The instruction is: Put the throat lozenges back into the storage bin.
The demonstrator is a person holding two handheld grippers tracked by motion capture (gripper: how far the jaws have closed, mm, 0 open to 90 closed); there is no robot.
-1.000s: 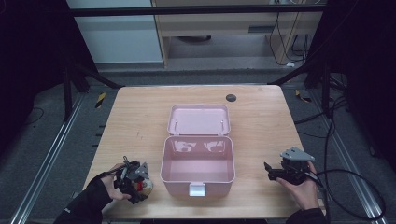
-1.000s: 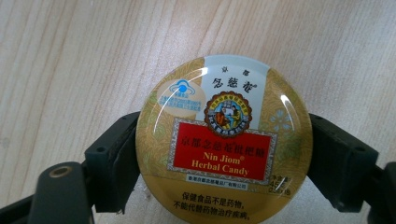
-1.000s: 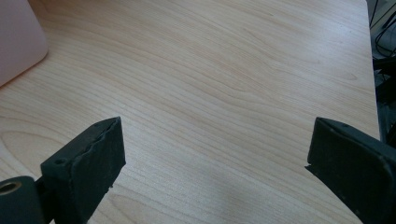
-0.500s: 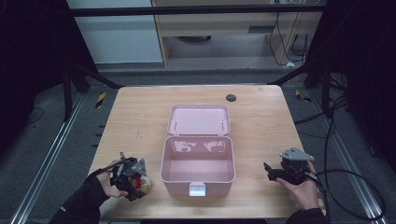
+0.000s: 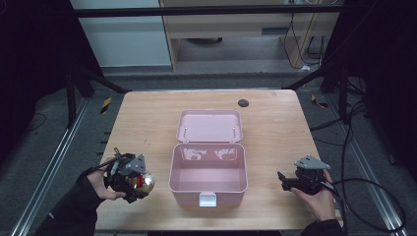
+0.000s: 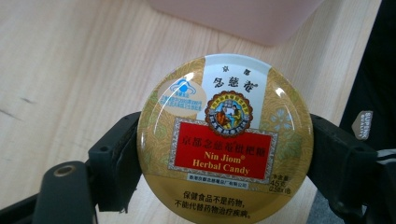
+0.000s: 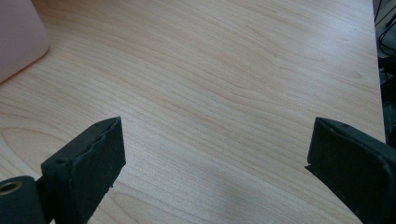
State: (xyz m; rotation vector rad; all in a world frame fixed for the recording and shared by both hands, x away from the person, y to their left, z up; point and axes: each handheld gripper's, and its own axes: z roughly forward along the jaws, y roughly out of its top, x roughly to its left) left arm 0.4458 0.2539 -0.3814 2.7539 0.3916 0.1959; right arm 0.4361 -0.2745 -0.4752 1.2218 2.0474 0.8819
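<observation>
1. The left gripper (image 5: 135,178) has its jaws about half open and clamped on a round candy tin (image 6: 225,142), one jaw pressing each side of its rim.
2. In the left gripper view the tin sits squarely between the jaws, its gold lid with the red label facing the camera, clear of the worktop (image 6: 65,60) beneath.
3. Beyond the jaw tips lies the near wall of the pink box (image 6: 243,18).
4. In the high view the box (image 5: 208,169) stands open, lid laid back, between the two grippers.
5. The right gripper (image 5: 287,181) holds its jaws wide apart with nothing between them, bare wood under them and a box corner (image 7: 18,37) beyond the left jaw.
</observation>
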